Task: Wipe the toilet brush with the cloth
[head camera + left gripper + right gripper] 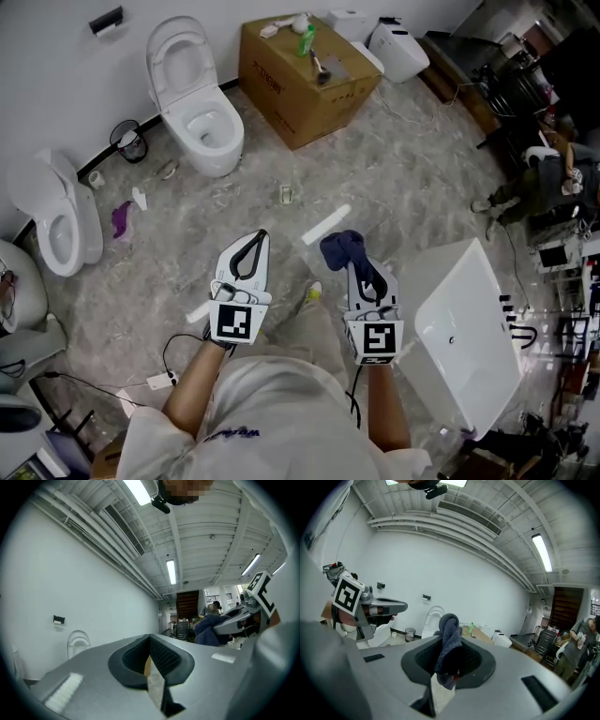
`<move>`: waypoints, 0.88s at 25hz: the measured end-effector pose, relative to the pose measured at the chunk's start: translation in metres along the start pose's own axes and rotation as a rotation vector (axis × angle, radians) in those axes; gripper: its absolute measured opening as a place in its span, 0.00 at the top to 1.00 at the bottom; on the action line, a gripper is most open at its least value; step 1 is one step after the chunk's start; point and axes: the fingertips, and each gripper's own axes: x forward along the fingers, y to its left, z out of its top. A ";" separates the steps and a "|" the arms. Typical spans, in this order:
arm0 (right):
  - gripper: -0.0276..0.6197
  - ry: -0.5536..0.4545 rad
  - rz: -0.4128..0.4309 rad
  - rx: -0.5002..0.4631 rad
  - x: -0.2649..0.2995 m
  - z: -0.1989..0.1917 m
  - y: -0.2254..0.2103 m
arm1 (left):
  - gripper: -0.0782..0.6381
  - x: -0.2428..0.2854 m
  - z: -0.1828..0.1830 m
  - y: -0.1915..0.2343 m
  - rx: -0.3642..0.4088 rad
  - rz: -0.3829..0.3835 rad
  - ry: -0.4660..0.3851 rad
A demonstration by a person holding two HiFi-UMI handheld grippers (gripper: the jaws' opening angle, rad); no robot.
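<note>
Right gripper [359, 272] is clamped on the cloth [339, 247], which is dark blue and twisted into a wad. It's pinched at its lower end, so the bulk stands free past the tips. That looks deliberate, since it leaves a wiping face exposed. The cloth's long axis runs along the jaws, pointing far and slightly left, away from the person.

Left gripper [259, 238] has its jaws together with nothing between them in its own view. My guess is it's empty so it can take the toilet brush.

Both are held side by side in front of the person's waist, aimed forward, above the floor [412, 178].

I can't ID the toilet brush for sure. A white stick [326, 223] lies on the floor beyond the grippers, near-left to far-right. It could be the handle, but that's a guess only.

Nothing touches the cloth, so wiping hasn't started.
</note>
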 end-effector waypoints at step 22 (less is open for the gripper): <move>0.85 0.110 0.167 0.128 0.146 -0.122 -0.183 | 0.89 0.198 -0.079 -0.019 0.070 0.115 0.264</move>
